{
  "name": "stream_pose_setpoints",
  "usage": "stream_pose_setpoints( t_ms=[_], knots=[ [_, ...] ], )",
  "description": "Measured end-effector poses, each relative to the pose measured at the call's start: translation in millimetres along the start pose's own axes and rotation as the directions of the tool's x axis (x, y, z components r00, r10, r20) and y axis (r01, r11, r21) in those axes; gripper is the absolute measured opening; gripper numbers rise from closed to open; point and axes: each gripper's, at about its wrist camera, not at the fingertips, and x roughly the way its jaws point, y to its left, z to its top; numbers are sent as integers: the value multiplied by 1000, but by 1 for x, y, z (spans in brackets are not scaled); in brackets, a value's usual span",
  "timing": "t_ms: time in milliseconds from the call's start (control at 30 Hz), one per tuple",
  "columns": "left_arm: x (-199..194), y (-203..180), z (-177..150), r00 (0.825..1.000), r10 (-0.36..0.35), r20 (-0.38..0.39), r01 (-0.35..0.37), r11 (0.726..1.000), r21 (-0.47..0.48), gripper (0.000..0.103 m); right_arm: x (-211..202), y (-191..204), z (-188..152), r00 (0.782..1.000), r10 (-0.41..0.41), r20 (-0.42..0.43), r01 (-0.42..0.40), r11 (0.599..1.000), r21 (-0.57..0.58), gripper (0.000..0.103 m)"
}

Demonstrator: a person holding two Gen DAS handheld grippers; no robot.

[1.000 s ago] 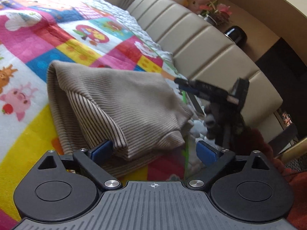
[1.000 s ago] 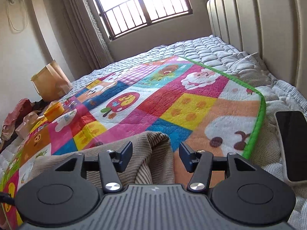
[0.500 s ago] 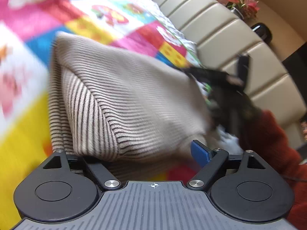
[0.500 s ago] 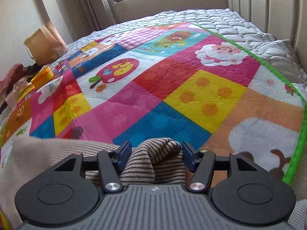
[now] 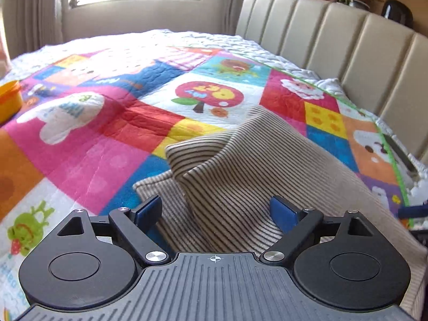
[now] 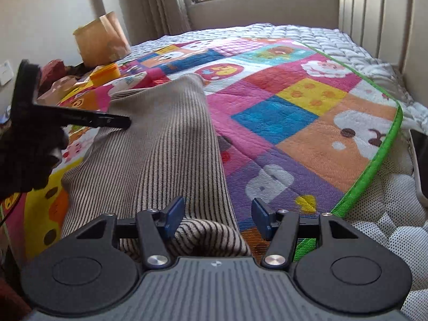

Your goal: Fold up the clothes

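The beige striped knit garment (image 5: 256, 165) lies folded on the colourful patchwork quilt (image 5: 112, 123) covering the bed. Both the left gripper (image 5: 215, 211) and right gripper (image 6: 217, 215) are spread wide over its near edge, grasping nothing.

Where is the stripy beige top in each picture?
Left wrist view: the beige striped knit top rises in a peak at lower centre, between the left tongs.
Right wrist view: it runs from left of centre to the bottom middle.
Shared landmark: red apple patch on the quilt.
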Motion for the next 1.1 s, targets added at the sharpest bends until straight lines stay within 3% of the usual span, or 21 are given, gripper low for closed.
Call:
stream_pose_setpoints(
  t_ms=[100,233,333,400,467,533,600,667,833,1100],
  knots=[
    [-18,0,-3,1000,-14,16,14,1000,-11,91,-18,-7,12,998,11,64,-13,1000,28,71],
    [-35,-7,-12,998,-50,28,50,999,-13,93,-21,-17,28,993,-18,114,10,998,67,71],
    [-43,-13,-20,998,-61,29,62,998,-16,93,-9,-8,26,996,-1,95,-2,999,36,70],
    [-50,-18,-25,994,-108,19,108,993,-44,93,-1,-1,18,998,-14,68,13,1000,4,70],
    [-58,-23,-33,979,-203,7,202,975,-90,93,3,-1,8,997,-31,65,30,999,17,70],
    [-65,-32,-47,948,-318,-9,315,941,-122,93,6,-1,-2,997,-49,62,47,998,31,70],
    [-67,-42,-61,926,-376,-40,369,921,-128,93,10,-1,-11,996,-67,59,64,997,44,70],
    [-64,-54,-76,923,-377,-76,368,924,-107,93,14,-1,-21,995,-85,56,81,995,58,71],
    [-55,-63,-88,948,-308,-77,306,951,-36,94,15,3,-32,989,-122,77,114,988,106,71],
    [-25,-38,-60,976,-212,-56,212,977,-1,94,9,31,-45,990,-94,108,75,983,169,71]
  ],
)
